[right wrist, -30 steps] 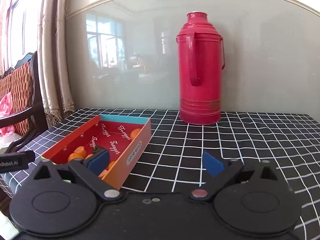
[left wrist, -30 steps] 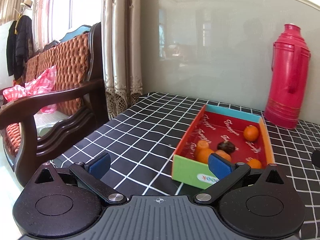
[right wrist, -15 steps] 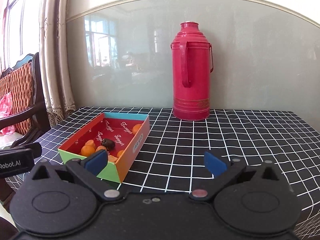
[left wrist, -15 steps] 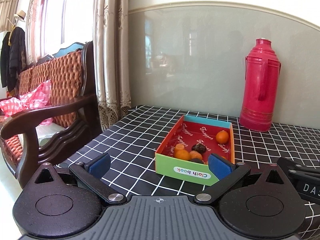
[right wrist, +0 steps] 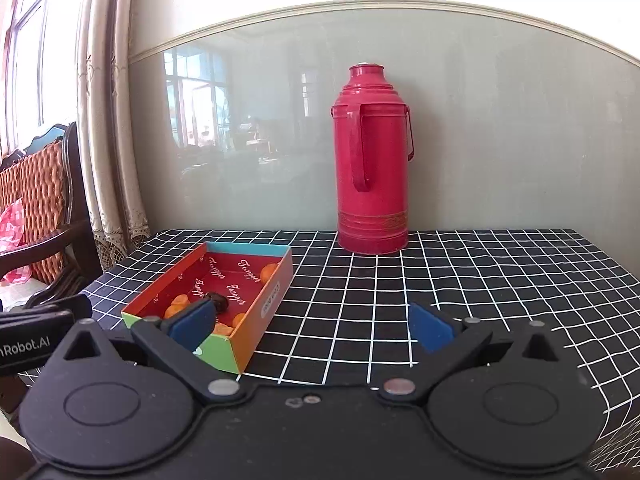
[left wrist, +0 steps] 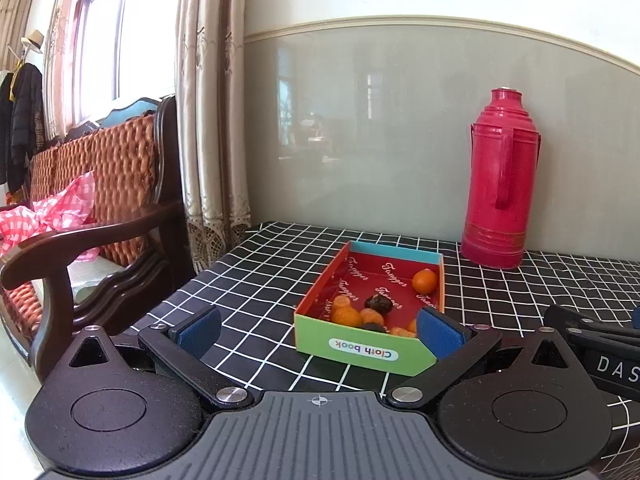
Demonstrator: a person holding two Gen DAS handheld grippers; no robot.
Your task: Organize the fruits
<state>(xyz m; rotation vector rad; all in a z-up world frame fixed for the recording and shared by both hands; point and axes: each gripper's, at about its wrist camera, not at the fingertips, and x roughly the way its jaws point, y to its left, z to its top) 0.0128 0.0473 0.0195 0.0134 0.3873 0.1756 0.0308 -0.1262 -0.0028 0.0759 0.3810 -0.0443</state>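
The box [left wrist: 370,312] of fruit sits on the counter [left wrist: 256,280] just ahead of both claws, its long axis running away from them toward the back wall, green short end nearest. Inside it lie several small oranges [left wrist: 425,281] and a couple of dark fruits [left wrist: 378,303], most bunched at the near end, one orange alone near the far right corner. From the left claw [left wrist: 320,326] the box lies ahead and slightly right; from the right claw [right wrist: 310,322] it lies ahead and to the left, so the left looks the nearer. Both claws are spread wide and hold nothing. No fruit shows outside the box, so the sorting may be nearly finished. The counter wears a black cloth with a white grid; a red flask [right wrist: 372,160] stands at the back, a wooden chair [left wrist: 92,216] and curtain [left wrist: 212,120] to the left.
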